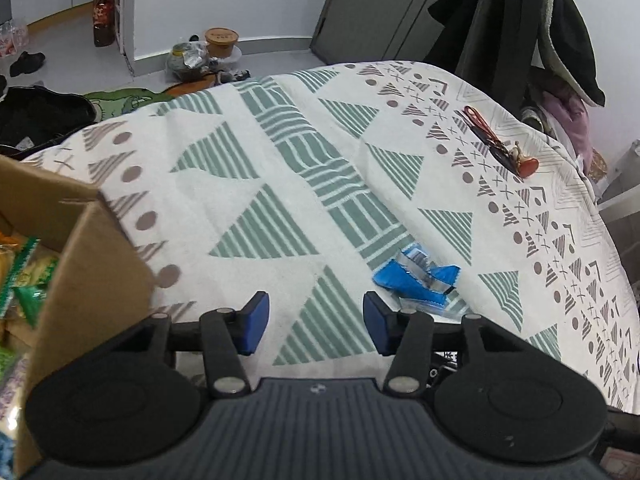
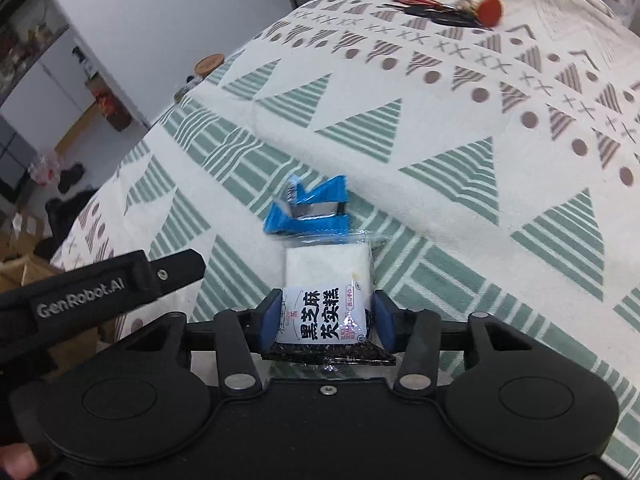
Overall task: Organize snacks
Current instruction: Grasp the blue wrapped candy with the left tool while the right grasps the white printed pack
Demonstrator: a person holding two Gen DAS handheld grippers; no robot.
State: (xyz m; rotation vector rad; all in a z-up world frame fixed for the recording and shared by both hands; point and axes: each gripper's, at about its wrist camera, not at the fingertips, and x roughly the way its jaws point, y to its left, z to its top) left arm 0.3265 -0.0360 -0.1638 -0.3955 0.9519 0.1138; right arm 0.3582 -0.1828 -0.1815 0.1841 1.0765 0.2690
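the right gripper (image 2: 326, 322) fingers clamp a white sesame cake packet (image 2: 326, 284) just above the patterned bed (image 2: 460, 128), near the blue wrapper (image 2: 310, 212). the left gripper (image 1: 316, 326) hangs wide and empty beside the cardboard box (image 1: 86, 252) at left. next, probably carry the packet to that box.
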